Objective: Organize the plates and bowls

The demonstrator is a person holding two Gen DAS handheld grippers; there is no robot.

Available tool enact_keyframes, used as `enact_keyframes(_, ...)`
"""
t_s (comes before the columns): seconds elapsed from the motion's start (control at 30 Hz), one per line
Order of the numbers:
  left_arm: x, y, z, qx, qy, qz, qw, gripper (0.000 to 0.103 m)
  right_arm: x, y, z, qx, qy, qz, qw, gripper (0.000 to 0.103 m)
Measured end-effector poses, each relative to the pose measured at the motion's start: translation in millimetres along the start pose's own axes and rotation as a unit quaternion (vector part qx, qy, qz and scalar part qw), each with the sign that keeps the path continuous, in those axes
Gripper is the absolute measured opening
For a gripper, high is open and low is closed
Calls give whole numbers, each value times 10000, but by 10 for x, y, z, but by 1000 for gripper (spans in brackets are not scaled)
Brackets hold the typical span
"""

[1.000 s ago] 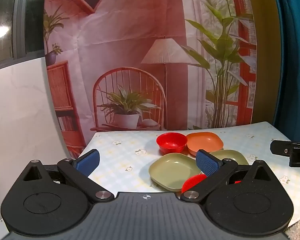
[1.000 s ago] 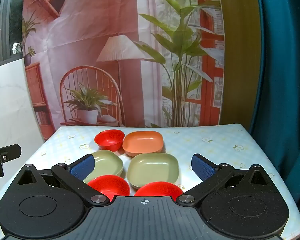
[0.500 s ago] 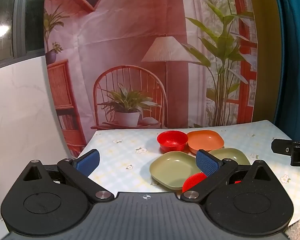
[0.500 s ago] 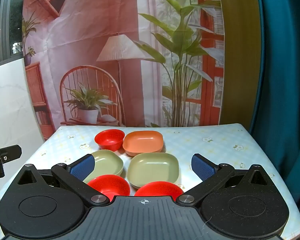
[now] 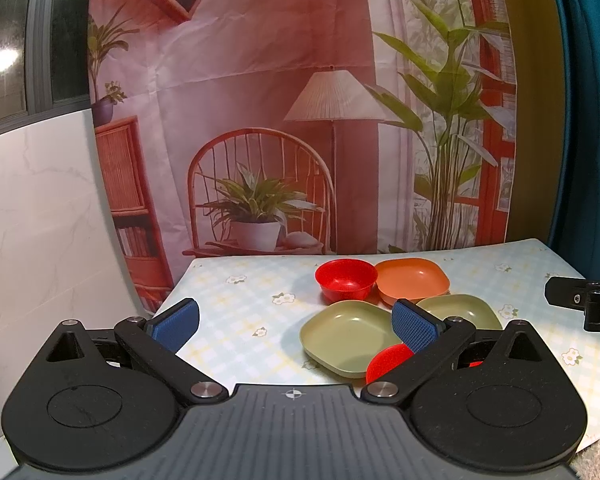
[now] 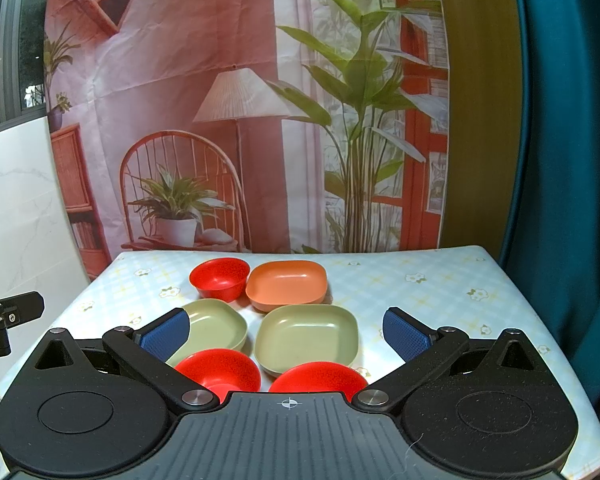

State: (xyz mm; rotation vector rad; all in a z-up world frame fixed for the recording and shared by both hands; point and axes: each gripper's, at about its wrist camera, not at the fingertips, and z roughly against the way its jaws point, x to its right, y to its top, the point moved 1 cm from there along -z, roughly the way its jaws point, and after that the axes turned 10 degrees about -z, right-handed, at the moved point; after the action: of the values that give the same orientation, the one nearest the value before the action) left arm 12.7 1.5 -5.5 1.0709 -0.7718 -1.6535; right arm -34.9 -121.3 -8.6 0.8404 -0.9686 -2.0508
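The worktop (image 6: 420,292) fills the lower half of the right wrist view, covered in a pale checked cloth with little flowers, and all the dishes sit bunched at centre frame. Nothing is stacked yet, so this looks like the very opening of the sort, with both tools hanging back above the near edge.

The right tongs (image 6: 288,332) are spread wide with nothing between the blue pads, and in the left wrist view the left tongs (image 5: 296,324) are just as wide and just as empty.

Now the dishes. Two green plates lie side by side at mid frame: the right green plate (image 6: 307,338) and the left green plate (image 6: 216,328). Behind them, toward the backdrop, sits the orange plate (image 6: 287,285), touching or almost touching the far red bowl (image 6: 219,278) on its left. At the bottom of the frame, two more red bowls peek over the tool body: the near left red bowl (image 6: 220,372) and the near right red bowl (image 6: 320,378).

Next move, I reckon: drop one set of tongs over a rim, probably a green plate's, pinch it and nest it onto its twin. The shallow, smooth rims call for a firm, square bite.
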Motion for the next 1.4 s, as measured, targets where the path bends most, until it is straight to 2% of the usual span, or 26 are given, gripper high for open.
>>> enact_keyframes(1.4, 15, -52, 5, -9, -18, -11, 10000, 103, -16, -5, -7, -20, 3, -13, 10000, 103)
